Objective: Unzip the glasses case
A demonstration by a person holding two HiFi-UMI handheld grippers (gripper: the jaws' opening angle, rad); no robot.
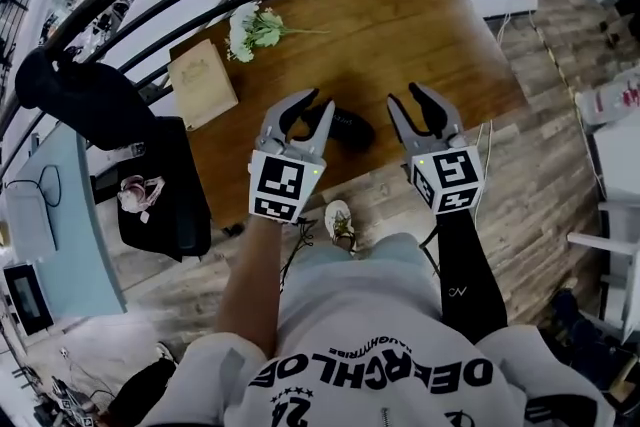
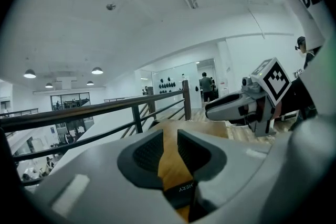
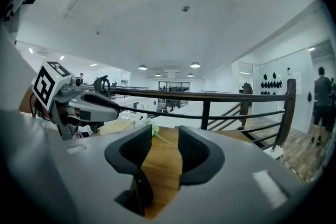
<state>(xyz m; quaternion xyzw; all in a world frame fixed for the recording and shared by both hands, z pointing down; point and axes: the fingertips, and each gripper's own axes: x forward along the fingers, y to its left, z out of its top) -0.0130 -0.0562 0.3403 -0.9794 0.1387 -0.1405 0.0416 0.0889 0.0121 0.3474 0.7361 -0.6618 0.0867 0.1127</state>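
Left tongs (image 1: pixel 312 111) moderately apart, nothing pinched. Black glasses case (image 1: pixel 352 129) lies mid-frame on the bench (image 1: pixel 400 25), low at the left tongs' tips. Right tongs (image 1: pixel 408 101) half open and empty, just right of the case. Flowers (image 1: pixel 252 27) upper left.

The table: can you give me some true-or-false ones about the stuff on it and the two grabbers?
1. The case lies on the table. True.
2. The right gripper is holding the case. False: its jaws stand apart with only bare table between them.
3. Flowers lie on the table, farther from the person than the case. True.
4. The case is white. False: it is black.
5. The left gripper has its jaws apart. True.
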